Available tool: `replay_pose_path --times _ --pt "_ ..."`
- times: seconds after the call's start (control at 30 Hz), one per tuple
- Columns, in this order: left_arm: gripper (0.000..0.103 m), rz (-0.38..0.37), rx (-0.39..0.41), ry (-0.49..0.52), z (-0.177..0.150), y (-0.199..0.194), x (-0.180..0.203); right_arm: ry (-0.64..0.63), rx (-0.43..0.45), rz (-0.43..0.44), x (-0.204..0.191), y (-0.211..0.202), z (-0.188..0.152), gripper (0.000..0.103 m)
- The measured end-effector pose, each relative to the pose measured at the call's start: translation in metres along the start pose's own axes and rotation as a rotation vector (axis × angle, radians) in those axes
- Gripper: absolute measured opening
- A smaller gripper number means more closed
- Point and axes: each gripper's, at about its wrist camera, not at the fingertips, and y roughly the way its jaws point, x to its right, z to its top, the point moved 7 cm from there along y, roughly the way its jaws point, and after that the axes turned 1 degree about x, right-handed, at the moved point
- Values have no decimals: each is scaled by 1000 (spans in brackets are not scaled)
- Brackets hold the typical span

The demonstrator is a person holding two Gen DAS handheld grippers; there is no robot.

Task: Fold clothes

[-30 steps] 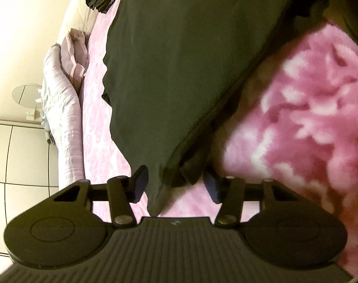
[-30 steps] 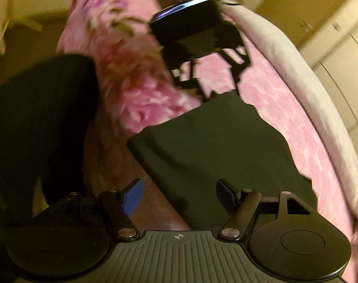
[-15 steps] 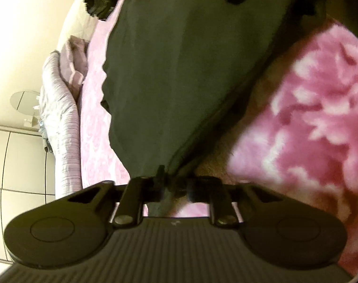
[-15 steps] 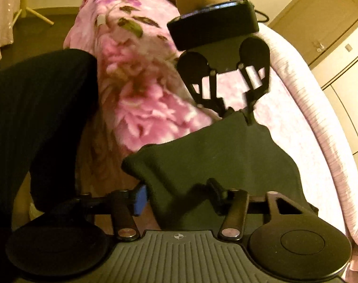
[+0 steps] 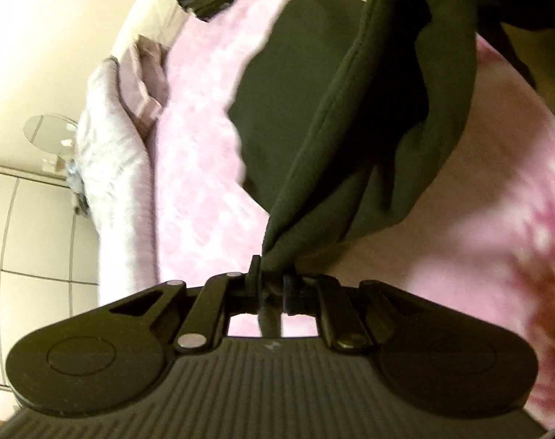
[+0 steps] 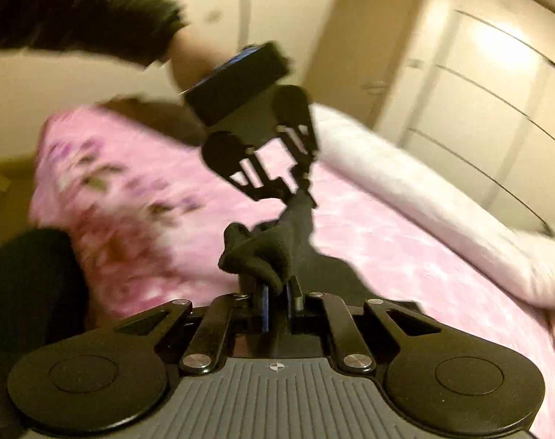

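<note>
Above the bed (image 5: pixel 197 168), my left gripper (image 5: pixel 272 281) is clamped on a corner of the dark garment (image 5: pixel 350 128); the cloth rises taut from the jaws, its far part lying flat on the bed's pink blanket. From the right wrist, my right gripper (image 6: pixel 277 292) is closing on another bunched corner (image 6: pixel 263 252), pads pressing cloth, with the left gripper (image 6: pixel 303 190) beyond it. I judge this the lift before a fold; next, carry both corners across together. No writing is readable.

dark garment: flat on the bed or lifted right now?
Partly lifted. Both the left gripper and right gripper pinch the dark garment, bunching it up off the pink blanket; its far part looks still down.
</note>
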Motion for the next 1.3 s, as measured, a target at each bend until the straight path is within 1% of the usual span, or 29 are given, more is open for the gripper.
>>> replay_pose_path --times 0.1,0.17,0.27,0.3,0.33,0.4,0.47,0.57,0.63,0.73,0.77,0.8,0.83,0.87,0.9,0.93,1.0,1.07,1.1,1.13,1.17,1.27,1.3 --pt "8 9 15 31 41 20 -35 104 37 -72 41 -23 -10 7" --pt "8 4 20 61 68 40 -50 176 42 -111 65 -32 -27 7" --pt "8 -26 30 93 106 75 -69 303 43 -156 102 -46 -57 5" --pt "6 -37 32 95 117 88 -74 350 41 -163 113 -49 -68 5" --pt "1 -48 34 99 128 102 -79 395 40 -168 125 -52 -78 4" --pt "1 -77 30 110 146 131 -86 501 38 -170 146 -55 -101 4" --pt "1 -128 23 114 163 163 -89 606 40 -172 166 -61 -120 4" --pt "2 -181 20 129 177 206 -82 765 36 -181 193 -66 -153 4" --pt "3 -208 18 128 182 227 -75 855 10 -174 209 -72 -173 4" --pt "6 -222 7 88 175 235 -71 985 -30 -139 226 -78 -196 5" --pt "7 -224 1 68 170 235 -72 1010 -37 -126 230 -81 -200 8" --pt "10 -225 -6 48 165 235 -73 1032 -43 -112 233 -84 -202 13" --pt "17 -224 -16 20 157 234 -77 1048 -45 -105 235 -87 -203 18" --pt "20 -226 -26 -24 149 230 -82 1064 -46 -99 237 -89 -202 29" --pt "26 -228 -35 -68 140 227 -87 1076 -47 -98 240 -92 -200 38" --pt "29 -230 -44 -112 132 224 -91 1087 -44 -94 241 -94 -198 41" --pt "29 -253 -44 -227 119 219 -102 1122 -23 -61 239 -95 -193 48" --pt "31 -289 -30 -349 110 214 -112 1158 -3 -34 234 -92 -187 50" --pt "32 -312 -18 -374 109 215 -113 1172 5 -29 233 -91 -184 51" --pt "34 -336 -7 -391 110 215 -112 1178 10 -30 231 -88 -182 51" --pt "35 -365 4 -374 113 217 -109 1183 13 -34 230 -84 -180 51" --pt "42 -419 18 -280 126 230 -96 1200 19 -41 230 -80 -178 51" --pt "46 -438 13 -258 129 237 -93 1200 17 -44 230 -79 -179 51"
